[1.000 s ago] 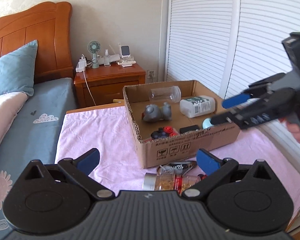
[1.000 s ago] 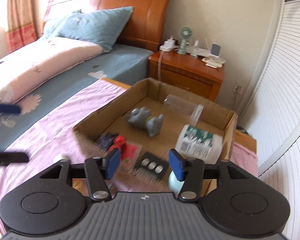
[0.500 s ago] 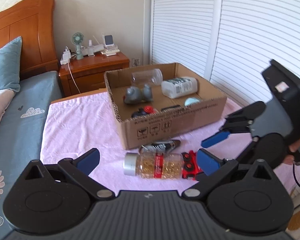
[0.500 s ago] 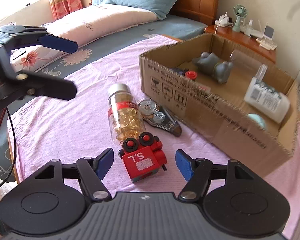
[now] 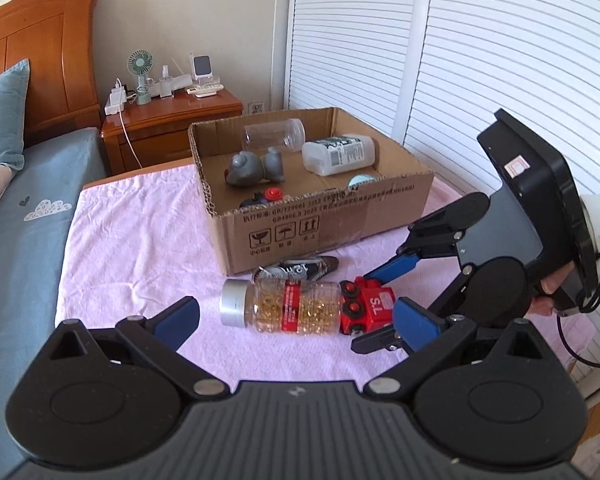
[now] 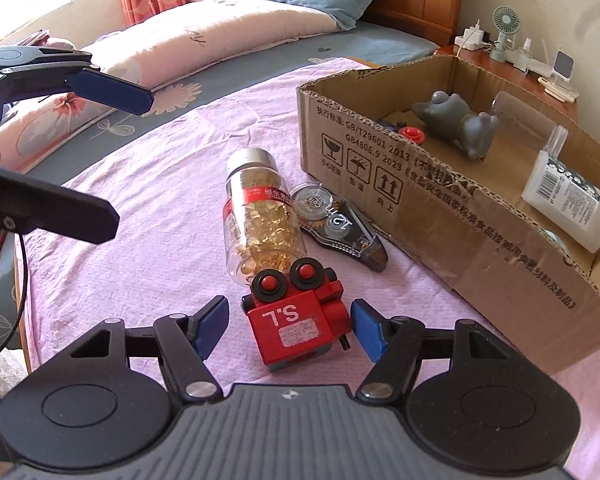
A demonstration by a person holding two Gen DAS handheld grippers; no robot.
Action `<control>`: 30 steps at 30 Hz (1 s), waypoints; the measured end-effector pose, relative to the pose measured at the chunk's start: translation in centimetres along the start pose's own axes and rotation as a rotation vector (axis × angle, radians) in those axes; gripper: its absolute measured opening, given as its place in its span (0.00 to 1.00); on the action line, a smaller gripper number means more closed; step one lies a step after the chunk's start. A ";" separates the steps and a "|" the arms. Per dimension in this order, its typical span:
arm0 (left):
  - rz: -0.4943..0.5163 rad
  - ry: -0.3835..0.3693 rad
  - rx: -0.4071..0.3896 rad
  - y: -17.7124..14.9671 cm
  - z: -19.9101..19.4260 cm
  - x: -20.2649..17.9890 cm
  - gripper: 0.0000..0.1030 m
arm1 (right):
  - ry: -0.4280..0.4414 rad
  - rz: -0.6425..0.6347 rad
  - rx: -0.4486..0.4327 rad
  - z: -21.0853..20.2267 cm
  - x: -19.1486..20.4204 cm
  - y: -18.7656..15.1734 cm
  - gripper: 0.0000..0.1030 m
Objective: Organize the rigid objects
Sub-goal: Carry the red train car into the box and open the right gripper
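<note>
My right gripper (image 6: 288, 326): jaws part open and just now closing in on the red toy train (image 6: 296, 320); a blue pad stands either side of it, with a sliver of daylight on each flank, so nothing is held yet.
My left gripper (image 5: 296, 316): jaws wide and empty, hanging over the pink cloth (image 5: 140, 232) with the capsule bottle (image 5: 284, 308) just ahead of its fingers.
Red toy train: lying on the cloth right between my right fingers, its wheels pointing away from me and its far end touching the bottle's base.
Tape dispenser (image 6: 340, 228): beyond the train and slightly right of my right tool, beside the bottle and close to the box wall.
Risk, slip: I judge the train's smooth sloped sides could squirt forward out of the pads if I close off-centre.
Risk, knock-on: a nudged train would push the round bottle, and it may roll across the cloth.
Risk, collision: my two tools are close; reaching for the bottle with the left could cross the right.
Cardboard box (image 6: 440, 216): open-topped, ahead and right of my right tool.
Box contents: a grey animal figure (image 6: 456, 124), an empty clear jar (image 5: 274, 136) on its side, a white labelled bottle (image 6: 568, 196), a small toy with a red knob (image 5: 266, 198), and a pale blue round thing mostly hidden behind the near wall.
</note>
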State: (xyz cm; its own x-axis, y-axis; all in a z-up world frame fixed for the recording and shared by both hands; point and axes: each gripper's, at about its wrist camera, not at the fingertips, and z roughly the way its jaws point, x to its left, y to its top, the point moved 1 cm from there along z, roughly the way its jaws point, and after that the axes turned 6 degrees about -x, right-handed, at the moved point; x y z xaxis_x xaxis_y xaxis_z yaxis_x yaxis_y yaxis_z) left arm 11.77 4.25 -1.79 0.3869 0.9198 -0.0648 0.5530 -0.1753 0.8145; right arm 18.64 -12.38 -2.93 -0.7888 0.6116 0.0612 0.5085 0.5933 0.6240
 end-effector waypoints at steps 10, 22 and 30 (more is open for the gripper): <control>0.008 0.009 -0.006 -0.4 0.0 -0.2 0.99 | -0.010 0.000 -0.003 -1.3 0.4 -0.5 0.53; 0.019 0.017 0.003 -0.9 0.0 -0.2 0.99 | -0.062 -0.019 -0.093 -5.0 0.3 1.8 0.53; 0.040 0.025 0.001 -1.1 0.3 -0.6 0.99 | -0.166 0.040 -0.210 -7.0 -3.6 6.8 0.53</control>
State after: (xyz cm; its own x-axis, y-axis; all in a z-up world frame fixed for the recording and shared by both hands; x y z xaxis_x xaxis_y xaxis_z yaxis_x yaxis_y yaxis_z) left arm 11.14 3.78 -2.79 0.3905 0.9204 -0.0177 0.5380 -0.2127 0.8157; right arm 22.52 -14.22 6.59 -0.6928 0.7206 -0.0287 0.4418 0.4556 0.7728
